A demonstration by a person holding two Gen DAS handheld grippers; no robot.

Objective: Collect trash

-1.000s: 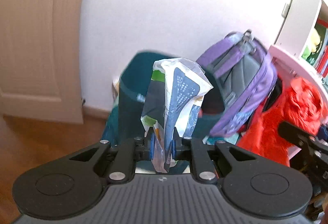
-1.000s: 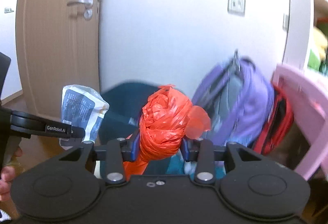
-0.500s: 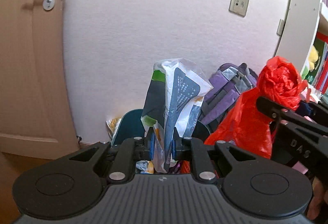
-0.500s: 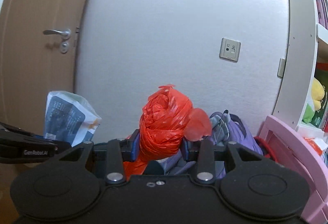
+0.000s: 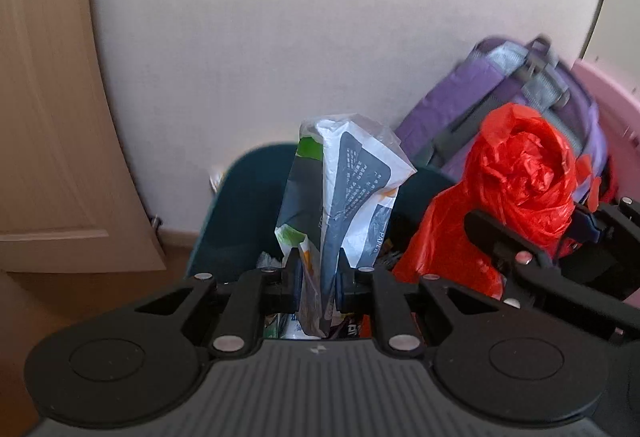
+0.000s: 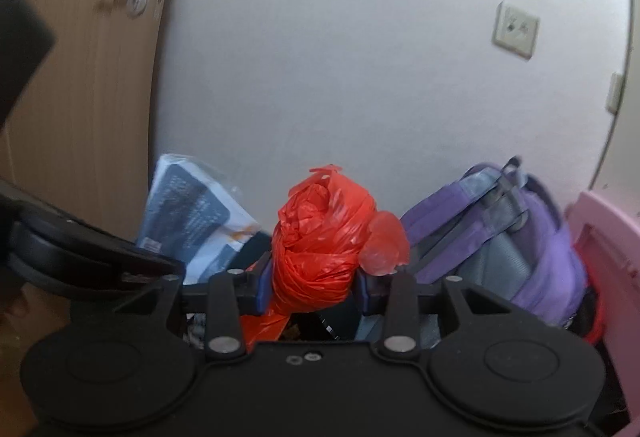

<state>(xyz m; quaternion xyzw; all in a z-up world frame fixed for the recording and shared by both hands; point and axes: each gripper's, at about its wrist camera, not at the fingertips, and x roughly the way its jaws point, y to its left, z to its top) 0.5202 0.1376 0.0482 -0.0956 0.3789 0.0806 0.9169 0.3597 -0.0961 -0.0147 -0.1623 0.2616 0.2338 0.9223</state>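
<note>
soft, even daylight; fisheye bending at edges; motion blur smears the backpack point(image 5: 520, 85).

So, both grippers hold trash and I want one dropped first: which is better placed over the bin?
Probably left. The left gripper holds its paper wrapper directly before the teal bin; the right gripper's red bag sits off toward the backpack.

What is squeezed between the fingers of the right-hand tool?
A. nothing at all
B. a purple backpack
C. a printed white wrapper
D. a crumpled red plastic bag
D: in the right wrist view the right gripper has its fingers pressed on both sides of the crumpled red plastic bag; the printed white wrapper is in the left gripper instead.
</note>
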